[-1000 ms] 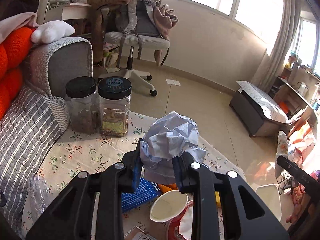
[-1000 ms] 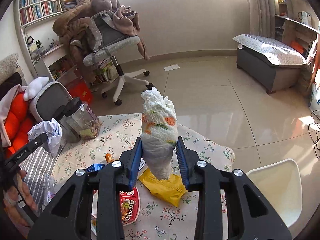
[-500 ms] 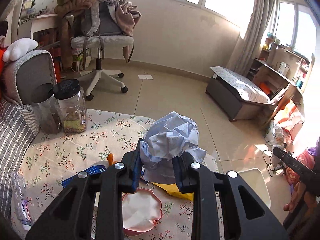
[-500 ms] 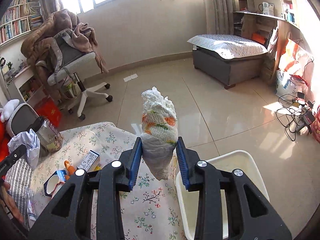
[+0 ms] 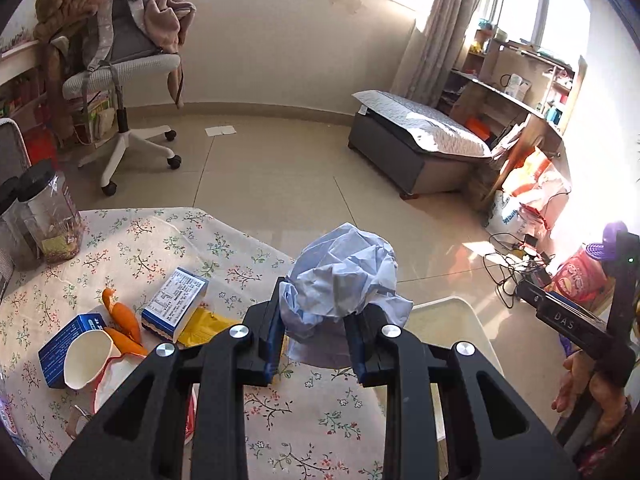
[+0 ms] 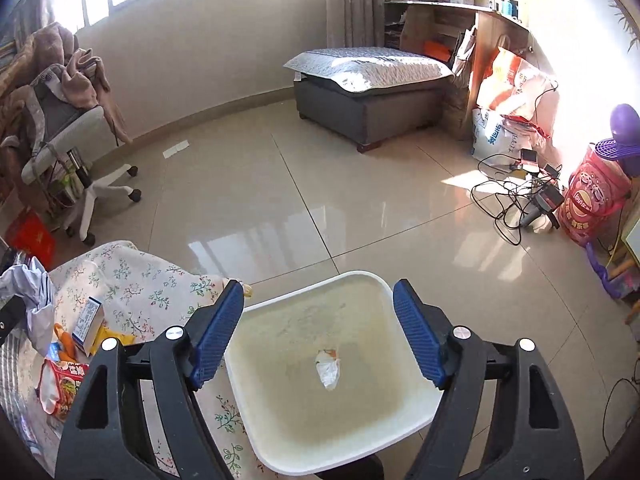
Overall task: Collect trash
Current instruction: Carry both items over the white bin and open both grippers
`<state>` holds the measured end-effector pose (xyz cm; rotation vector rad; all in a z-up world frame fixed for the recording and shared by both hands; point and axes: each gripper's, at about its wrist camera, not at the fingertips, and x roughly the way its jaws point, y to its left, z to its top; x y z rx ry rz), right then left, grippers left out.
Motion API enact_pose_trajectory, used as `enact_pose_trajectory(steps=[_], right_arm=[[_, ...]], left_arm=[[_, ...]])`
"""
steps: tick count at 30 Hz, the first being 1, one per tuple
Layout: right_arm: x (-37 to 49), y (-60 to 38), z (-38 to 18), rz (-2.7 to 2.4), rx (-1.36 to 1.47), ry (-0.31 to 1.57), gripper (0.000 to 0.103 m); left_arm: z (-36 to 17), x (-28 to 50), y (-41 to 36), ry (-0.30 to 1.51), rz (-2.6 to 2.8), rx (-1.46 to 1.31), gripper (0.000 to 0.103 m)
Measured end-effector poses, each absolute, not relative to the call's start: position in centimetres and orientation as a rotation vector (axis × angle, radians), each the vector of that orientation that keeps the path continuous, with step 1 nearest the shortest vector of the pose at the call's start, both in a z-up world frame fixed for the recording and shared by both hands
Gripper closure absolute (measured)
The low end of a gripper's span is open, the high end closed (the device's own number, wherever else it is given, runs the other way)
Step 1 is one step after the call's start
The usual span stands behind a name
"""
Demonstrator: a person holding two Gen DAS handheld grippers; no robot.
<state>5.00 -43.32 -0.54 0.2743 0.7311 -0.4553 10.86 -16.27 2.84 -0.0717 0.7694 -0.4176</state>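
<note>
Between the left gripper's matt black plastic arms sits a crumpled paper wad, pale blue and creased. Under the right gripper, whose ribbed blue pads look rubbery, lies a smooth white plastic bin. Left of it, printed cloth; beyond, glossy floor tiles.

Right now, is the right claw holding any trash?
No: the right claw is wide open and empty above the white bin, where a crumpled wrapper lies.
</note>
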Motion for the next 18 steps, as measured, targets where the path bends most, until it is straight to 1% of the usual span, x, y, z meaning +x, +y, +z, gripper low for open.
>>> enact_pose_trajectory(steps=[1, 3, 5, 11, 14, 17, 18], right_arm=[[4.5, -44.0, -0.3, -0.471, 0.295, 0.715, 0.024], [3.5, -45.4, 0.2, -0.511, 0.332, 0.678, 0.017], [2.7, -46.5, 0.6, -0.552, 0.354, 0.645, 0.013], [0.8, -49.4, 0.9, -0.647, 0.409, 0.595, 0.012], [0.4, -49.8, 1.1, -0.659, 0.413, 0.583, 0.01], [0.6, -49.6, 1.2, -0.659, 0.398, 0.583, 0.01], [0.7, -49.5, 1.2, -0.66, 0.392, 0.582, 0.01]], left_arm=[[2.7, 10.8, -17.3, 0.776, -0.438, -0.071, 0.076], [2.3, 10.5, -19.3, 0.79, -0.474, -0.062, 0.076], [1.8, 10.2, -21.3, 0.809, -0.51, -0.051, 0.076], [-0.7, 9.5, -26.7, 0.907, -0.621, -0.039, 0.075], [-2.0, 9.1, -28.9, 0.941, -0.657, -0.015, 0.075], [-3.2, 9.0, -30.8, 0.98, -0.694, -0.008, 0.073], [-3.6, 9.0, -31.3, 0.994, -0.705, -0.005, 0.066]])
